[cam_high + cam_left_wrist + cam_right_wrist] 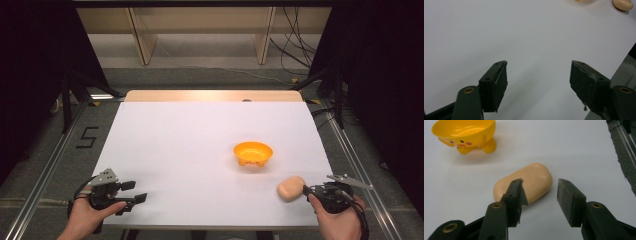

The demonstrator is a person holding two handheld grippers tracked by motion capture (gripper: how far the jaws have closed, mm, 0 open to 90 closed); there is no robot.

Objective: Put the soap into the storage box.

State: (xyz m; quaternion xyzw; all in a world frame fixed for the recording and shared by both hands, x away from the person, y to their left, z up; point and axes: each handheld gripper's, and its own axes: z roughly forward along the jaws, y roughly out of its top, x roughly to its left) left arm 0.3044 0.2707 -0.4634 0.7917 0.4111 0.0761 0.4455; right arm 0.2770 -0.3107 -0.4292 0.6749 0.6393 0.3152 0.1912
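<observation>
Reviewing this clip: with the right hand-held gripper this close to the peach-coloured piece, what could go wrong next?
The right hand-held gripper is open, and the smooth, rounded peach piece lies skewed across the jaw line, so closing now may squeeze it out sideways. It also lies near the near table edge, so a nudge could push it off. The yellow bowl stands on small feet and might tip if bumped.

item: peach-coloured bar of soap (529, 182), also seen from above (291, 188)
shape: smooth rounded oblong, slightly glossy, no markings visible
pose: lying flat on its broad side, its long axis slanting across the white counter (200, 150)
place: near the front right corner of the counter, on bare surface
neighbour: apart from the yellow duck-faced bowl (253, 153), which stands upright farther back
</observation>
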